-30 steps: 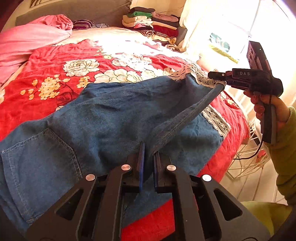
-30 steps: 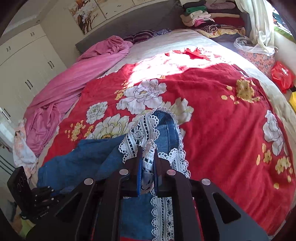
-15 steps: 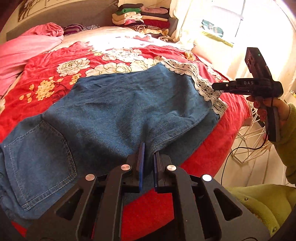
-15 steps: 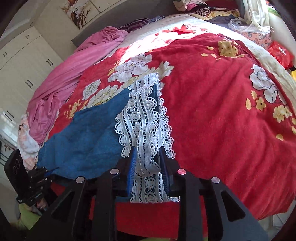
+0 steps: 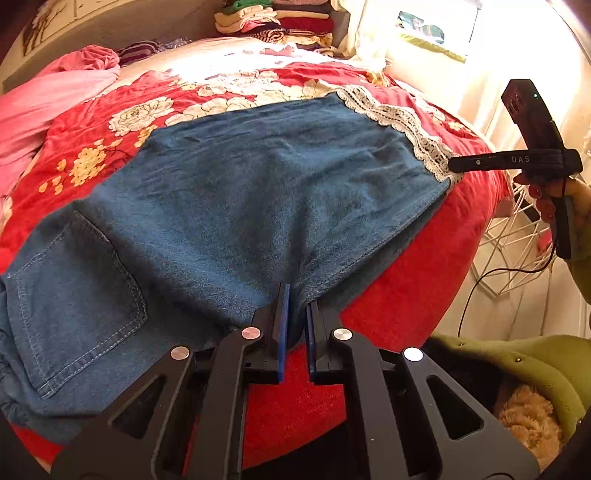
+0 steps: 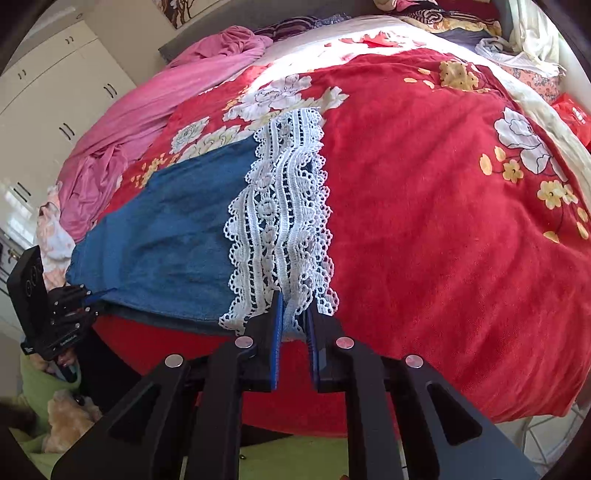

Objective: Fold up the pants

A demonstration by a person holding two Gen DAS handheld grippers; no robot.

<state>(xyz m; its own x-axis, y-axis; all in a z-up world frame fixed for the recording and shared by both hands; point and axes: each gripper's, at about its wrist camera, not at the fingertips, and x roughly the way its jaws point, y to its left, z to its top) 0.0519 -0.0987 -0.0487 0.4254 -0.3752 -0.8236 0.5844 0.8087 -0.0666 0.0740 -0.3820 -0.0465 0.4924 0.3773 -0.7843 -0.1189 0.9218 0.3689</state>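
Note:
Blue denim pants [image 5: 236,192] with a white lace hem [image 5: 399,122] lie flat on the red floral blanket [image 5: 406,280], one leg laid over the other, a back pocket [image 5: 74,295] at the near left. My left gripper [image 5: 297,299] is slightly parted at the denim's near edge, cloth between its jaws. My right gripper [image 6: 295,310] is slightly parted around the lace hem [image 6: 280,206] at the bed's front edge. It also shows in the left wrist view [image 5: 452,166], and the left gripper in the right wrist view [image 6: 88,295].
A pink quilt [image 6: 147,122] is bunched at the far left of the bed. Stacked folded clothes [image 5: 273,18] sit at the headboard. A white wire basket [image 5: 513,243] stands on the floor at the right. White wardrobes [image 6: 55,103] line the wall.
The lifted leg and lace hem came down and were spread flat on the bed. Both grippers drew back toward the bed's edge and their jaws eased apart.

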